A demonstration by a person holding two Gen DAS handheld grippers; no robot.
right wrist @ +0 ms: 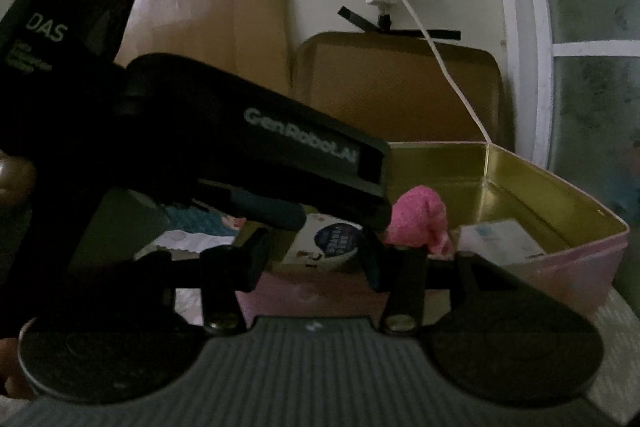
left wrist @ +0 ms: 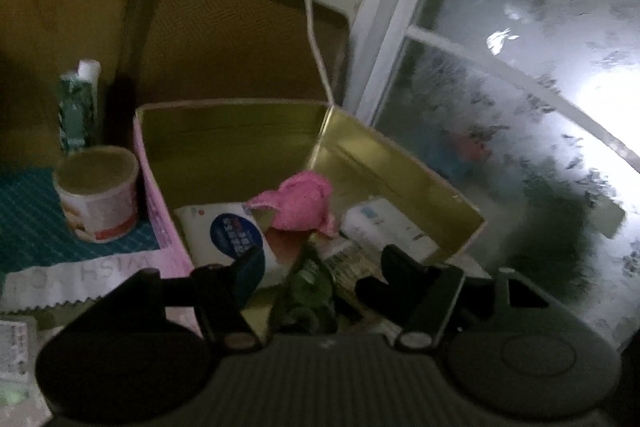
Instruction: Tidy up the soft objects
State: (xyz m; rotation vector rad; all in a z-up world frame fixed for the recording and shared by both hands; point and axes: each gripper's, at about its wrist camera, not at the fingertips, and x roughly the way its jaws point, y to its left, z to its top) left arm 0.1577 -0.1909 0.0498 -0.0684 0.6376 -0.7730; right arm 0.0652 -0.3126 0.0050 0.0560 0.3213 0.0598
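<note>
Dim windowsill corner, pink cloth (left wrist: 298, 202) in tin (left wrist: 400, 163), left claw (left wrist: 320, 267) blocking packets

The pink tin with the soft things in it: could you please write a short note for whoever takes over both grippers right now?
Left gripper: open over the near end of the pink, gold-lined rectangular tin, a crumpled green packet between its fingers, not clamped.
Right gripper: open, empty, just outside the tin's near wall.
Done: fluffy pink cloth and two white packs, one with a blue round label, one plain, lie inside.
Left: whether the green packet is fully in is unclear; check it.
</note>
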